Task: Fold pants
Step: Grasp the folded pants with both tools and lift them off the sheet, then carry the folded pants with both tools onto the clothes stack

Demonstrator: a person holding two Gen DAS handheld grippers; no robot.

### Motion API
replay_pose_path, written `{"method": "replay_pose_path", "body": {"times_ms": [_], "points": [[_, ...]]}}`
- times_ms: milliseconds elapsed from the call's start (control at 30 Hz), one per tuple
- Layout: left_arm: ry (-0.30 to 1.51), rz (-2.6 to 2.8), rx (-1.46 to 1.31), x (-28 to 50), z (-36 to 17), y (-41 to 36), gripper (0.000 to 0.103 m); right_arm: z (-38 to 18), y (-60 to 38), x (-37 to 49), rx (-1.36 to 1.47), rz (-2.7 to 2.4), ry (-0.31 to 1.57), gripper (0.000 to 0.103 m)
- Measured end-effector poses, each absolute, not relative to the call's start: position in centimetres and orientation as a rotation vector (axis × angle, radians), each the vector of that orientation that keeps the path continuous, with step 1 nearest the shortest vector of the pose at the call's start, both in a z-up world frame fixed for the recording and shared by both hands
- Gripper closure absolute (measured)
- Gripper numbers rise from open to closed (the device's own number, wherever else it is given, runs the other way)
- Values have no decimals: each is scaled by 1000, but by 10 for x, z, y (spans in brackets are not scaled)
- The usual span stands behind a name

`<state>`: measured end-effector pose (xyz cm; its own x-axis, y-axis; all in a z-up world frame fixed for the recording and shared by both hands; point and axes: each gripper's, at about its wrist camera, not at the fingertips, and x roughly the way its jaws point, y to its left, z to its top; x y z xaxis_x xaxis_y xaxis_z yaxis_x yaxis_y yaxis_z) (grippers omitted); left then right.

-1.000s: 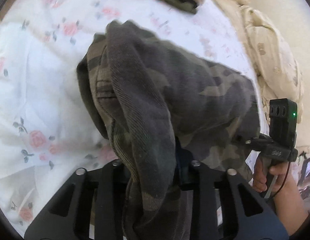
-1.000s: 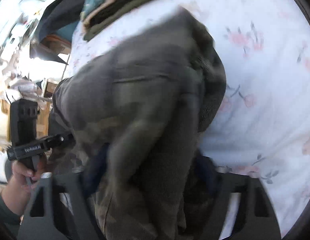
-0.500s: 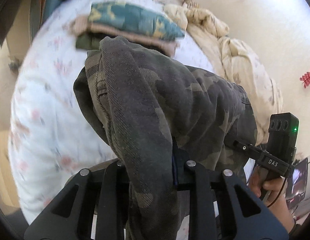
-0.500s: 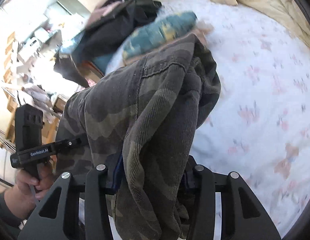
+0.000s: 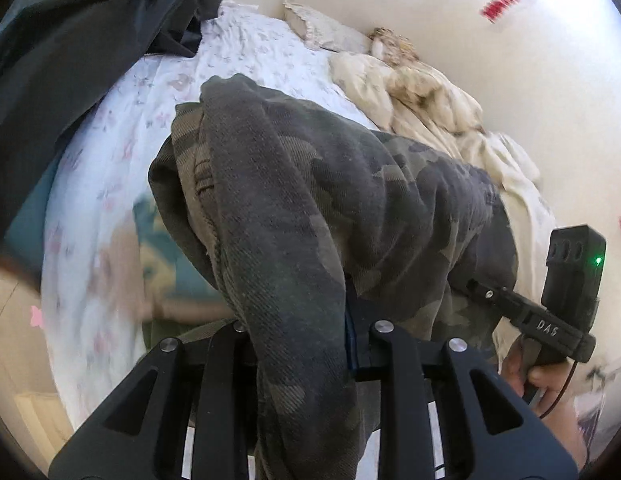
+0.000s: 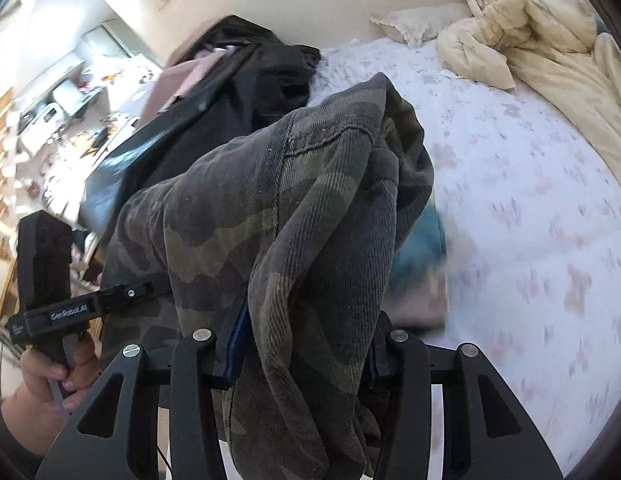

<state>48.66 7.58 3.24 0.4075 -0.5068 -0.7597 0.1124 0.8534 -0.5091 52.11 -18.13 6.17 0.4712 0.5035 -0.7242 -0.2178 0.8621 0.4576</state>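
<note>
Folded camouflage pants [image 5: 310, 200] hang in the air over the bed, held from both ends. My left gripper [image 5: 302, 320] is shut on a thick bunch of the cloth, which drapes over and hides its fingertips. My right gripper [image 6: 306, 340] is likewise shut on a fold of the pants [image 6: 290, 200], with the fabric spilling down between its fingers. Each view shows the other gripper at the far end of the garment: the right gripper [image 5: 550, 320] on the right, the left gripper [image 6: 70, 308] on the left, each in a person's hand.
Under the pants lies a blurred stack of folded clothes [image 5: 166, 264], teal on top, on the floral sheet [image 6: 530, 200]. A black jacket [image 6: 230, 100] covers the bed's left side. A cream duvet [image 6: 550, 40] and a pillow [image 6: 414, 24] lie by the wall.
Both grippers have lifted the pants off the sheet and carried them forward. The folded stack that lay ahead is now beneath the pants, and the wall and duvet have come into view.
</note>
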Motion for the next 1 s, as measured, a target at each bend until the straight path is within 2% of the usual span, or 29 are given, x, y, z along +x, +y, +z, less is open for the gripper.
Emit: {"method": "replay_pose_path", "body": {"times_ms": [200,267,333,367,400,433,467,567,667,700,733,767,800,833,867,900,933,1000], "points": [[1172,-356,-415,568,-41,83,81,7,-174,604,299,390,1068,53],[1170,-332,-420,572,-69,85,74,-22,-173,618,284,349,1098,44],[1181,-320,-394,575,-87,85,65,-45,-178,630,353,310,1162,22],[1164,-311,-389,576,-90,89,53,-50,-180,632,373,305,1174,16],[1152,-294,-366,578,-89,92,31,-54,-184,633,390,307,1177,11],[1132,-272,-331,577,-87,95,16,-55,-186,632,396,314,1175,10],[1116,-262,-313,577,-85,97,13,-52,-188,630,381,328,1170,9],[1058,-223,-313,569,-68,110,13,-33,-197,629,310,335,1122,8],[959,-157,-325,557,-45,125,16,0,-218,615,302,287,1009,8],[910,-167,-328,552,-35,128,17,10,-224,609,290,249,973,18],[851,-183,-319,546,-24,127,25,20,-230,605,275,202,927,47],[824,-205,-308,543,-18,125,29,31,-228,599,243,184,892,60],[807,-225,-283,544,-13,117,36,36,-218,598,207,188,887,84],[809,-219,-259,546,-12,109,47,39,-207,603,193,201,891,93],[833,-221,-249,553,-17,99,54,39,-189,607,161,221,888,93],[864,-234,-262,561,-23,92,69,38,-179,608,132,223,879,93],[877,-240,-278,567,-29,87,75,35,-166,612,98,225,863,93],[857,-211,-246,575,-38,75,75,23,-140,623,67,217,838,93]]}}
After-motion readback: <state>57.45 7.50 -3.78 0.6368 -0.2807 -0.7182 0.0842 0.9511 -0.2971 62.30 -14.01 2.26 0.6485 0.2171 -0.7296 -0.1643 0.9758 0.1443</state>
